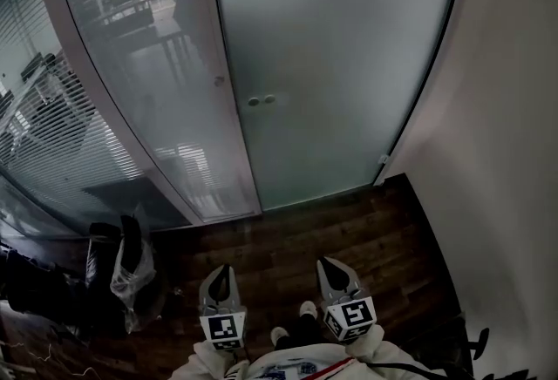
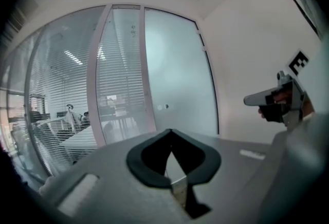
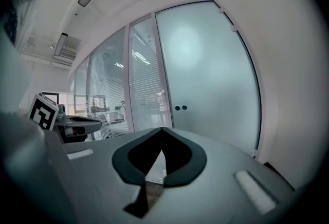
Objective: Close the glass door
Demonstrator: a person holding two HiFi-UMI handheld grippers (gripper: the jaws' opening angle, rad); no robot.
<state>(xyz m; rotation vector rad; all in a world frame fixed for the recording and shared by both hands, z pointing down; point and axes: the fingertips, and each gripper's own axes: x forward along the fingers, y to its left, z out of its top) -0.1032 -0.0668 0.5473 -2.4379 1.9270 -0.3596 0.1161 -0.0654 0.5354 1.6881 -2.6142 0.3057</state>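
Head view: tall frosted glass door (image 1: 331, 64) stands well ahead of left gripper (image 1: 224, 272) and right gripper (image 1: 329, 266), untouched, both jaw pairs pressed together, holding nothing.

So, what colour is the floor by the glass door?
The floor is dark brown wood, clearest in the head view.

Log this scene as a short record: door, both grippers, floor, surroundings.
door: frosted glass door, looks flush in its frame; two small round fittings near its left edge
left gripper: shut, empty, apart from the door
right gripper: shut, empty, apart from the door
floor: dark wood floor
left side: glass partition with blinds
right side: plain wall
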